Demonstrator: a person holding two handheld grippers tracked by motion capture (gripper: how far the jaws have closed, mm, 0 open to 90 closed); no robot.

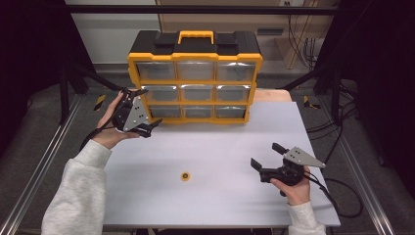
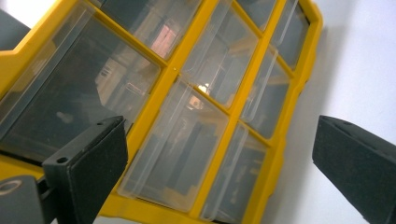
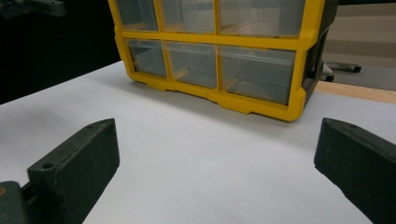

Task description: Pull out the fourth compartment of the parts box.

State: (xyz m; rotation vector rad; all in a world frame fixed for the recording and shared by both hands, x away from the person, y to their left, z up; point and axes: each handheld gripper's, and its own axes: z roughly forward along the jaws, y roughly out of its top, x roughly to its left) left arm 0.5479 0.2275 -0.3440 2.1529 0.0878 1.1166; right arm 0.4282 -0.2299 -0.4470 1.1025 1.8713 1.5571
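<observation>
While both tongs (image 1: pixel 145 108) (image 1: pixel 265 155) gape empty, drawer cabinet (image 1: pixel 195 84) fronts left, washer (image 1: pixel 185 176) between

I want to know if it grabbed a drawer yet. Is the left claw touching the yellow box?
Apart. In the left gripper view, the left claw is wide open, and the yellow box sits beyond its tips, with nothing between the jaws.

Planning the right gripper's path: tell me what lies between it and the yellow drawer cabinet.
Bare white table lies between the right gripper and the yellow plastic drawer cabinet, per the right gripper view.

Small round yellow piece (image 1: pixel 185 176) alone on grey table (image 1: pixel 220 196).
</observation>
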